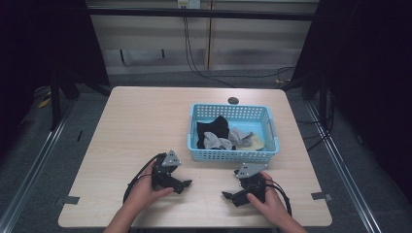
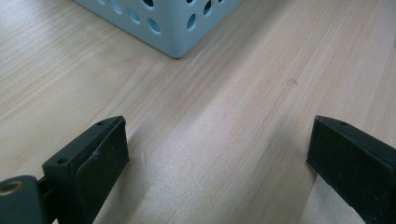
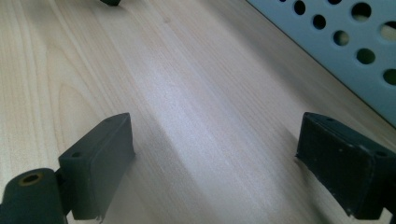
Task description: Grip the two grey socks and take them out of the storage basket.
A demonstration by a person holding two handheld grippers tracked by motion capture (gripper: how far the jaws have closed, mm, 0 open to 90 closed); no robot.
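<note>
Your left gripper (image 1: 186, 184) and right gripper (image 1: 227, 195) rest on the desk (image 1: 141, 126), jaws wide apart and empty. Ahead of both, the blue basket (image 1: 231, 155) holds soft, light cloth pieces (image 1: 218, 136): probably limp, so pinch a raised fold. The basket wall stands between.

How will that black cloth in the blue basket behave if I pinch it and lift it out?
The black cloth lies crumpled and draped over the other pieces, so it will probably hang limp from a claw. It looks thin, so likely light. It overlaps the grey cloth in the blue basket, so that may get dragged along.
</note>
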